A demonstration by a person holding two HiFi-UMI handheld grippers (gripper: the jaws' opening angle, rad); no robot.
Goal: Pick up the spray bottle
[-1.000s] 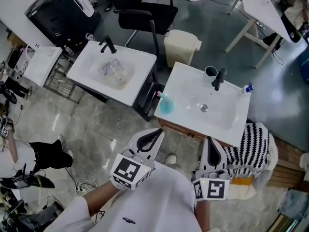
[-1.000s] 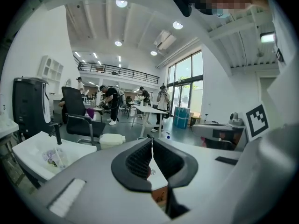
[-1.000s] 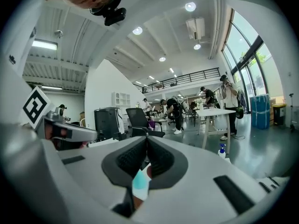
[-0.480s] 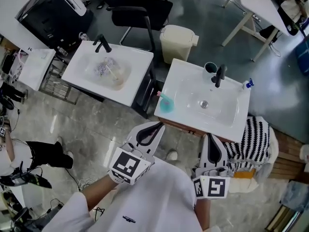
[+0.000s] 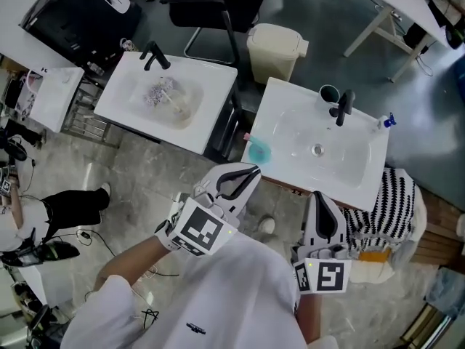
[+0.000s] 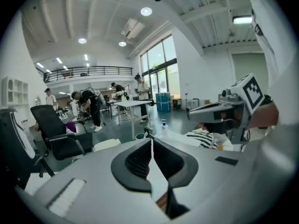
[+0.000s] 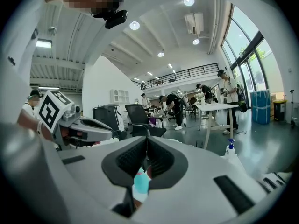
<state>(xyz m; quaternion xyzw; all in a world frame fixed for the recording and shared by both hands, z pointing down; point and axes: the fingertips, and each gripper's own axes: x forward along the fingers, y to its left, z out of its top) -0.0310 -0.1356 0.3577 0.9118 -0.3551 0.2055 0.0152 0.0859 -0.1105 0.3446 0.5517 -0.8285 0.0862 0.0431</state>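
Observation:
The spray bottle [image 5: 389, 120], small and white with a blue head, stands on the far right corner of the white right-hand sink [image 5: 290, 126]. It also shows far off in the left gripper view [image 6: 163, 126] and in the right gripper view [image 7: 230, 148]. My left gripper [image 5: 253, 171] is shut and empty, just short of the sink's near left corner, close to a teal cup [image 5: 258, 151]. My right gripper [image 5: 320, 199] is shut and empty too, at the sink's near edge. Both are well short of the bottle.
A black faucet [image 5: 343, 107] and a dark cup [image 5: 328, 93] stand at the back of the right sink. A second sink [image 5: 127, 104] lies to the left, a cream bin [image 5: 276, 49] and a black chair [image 5: 218, 6] behind. Striped cloth [image 5: 381, 209] hangs at the right.
Both grippers have come closer to the right sink. The left one has rolled and now lies near the teal cup. Both stayed shut.

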